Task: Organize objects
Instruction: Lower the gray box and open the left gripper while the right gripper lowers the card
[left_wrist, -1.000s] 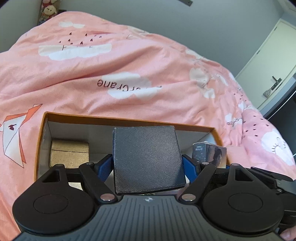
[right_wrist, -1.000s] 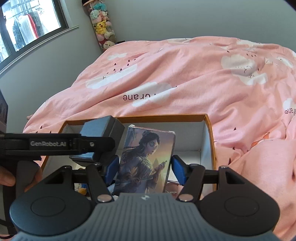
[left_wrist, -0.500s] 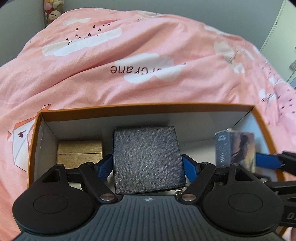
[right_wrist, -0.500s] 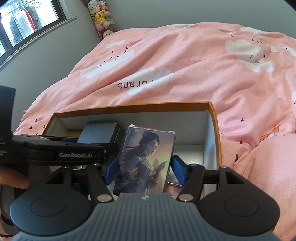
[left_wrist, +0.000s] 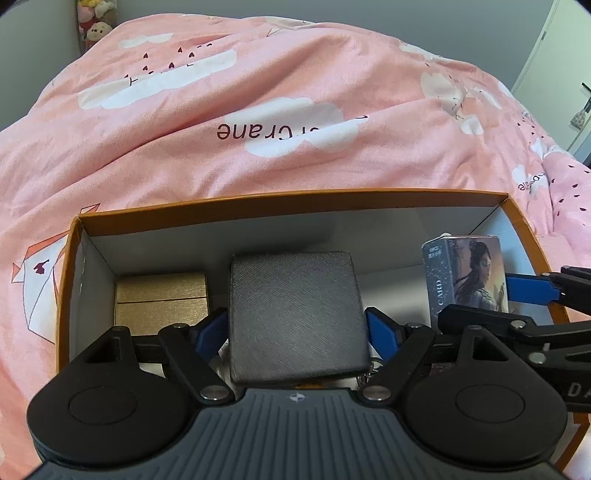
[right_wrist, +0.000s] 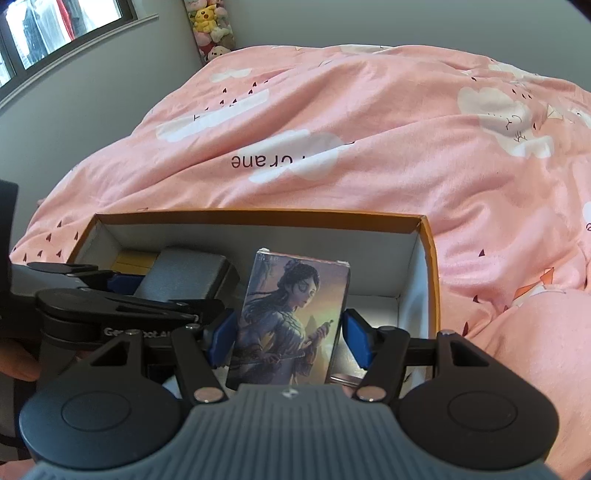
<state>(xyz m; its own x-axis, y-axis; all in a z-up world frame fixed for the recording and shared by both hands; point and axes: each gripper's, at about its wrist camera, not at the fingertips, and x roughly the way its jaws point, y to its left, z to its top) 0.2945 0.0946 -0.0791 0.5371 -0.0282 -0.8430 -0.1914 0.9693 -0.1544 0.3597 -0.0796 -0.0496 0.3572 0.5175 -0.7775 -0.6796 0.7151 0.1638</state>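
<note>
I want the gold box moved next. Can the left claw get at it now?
Probably not yet: the left claw has the black box between its opening jaws; the gold box lies uncovered beside it.

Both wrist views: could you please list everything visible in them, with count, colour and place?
Open cardboard box: one, orange outside, white inside, on the bed.
Textured dark grey square case: one, mid-box, between the left claw's parted blue pads.
Ribbed gold rectangular box: one, at the box's left end.
Illustrated card pack showing a woman: one, purple and yellow tones, upright at the box's right end, in the right claw.
Pink duvet with white clouds: one, covering the bed.
Plush toys: several, yellow and pink, stacked in the far corner.
Window: one, dark-framed, upper left.
Door: one, pale, far right.
Left claw: black, just been opening.
Right claw: black, gripping the pack.
</note>
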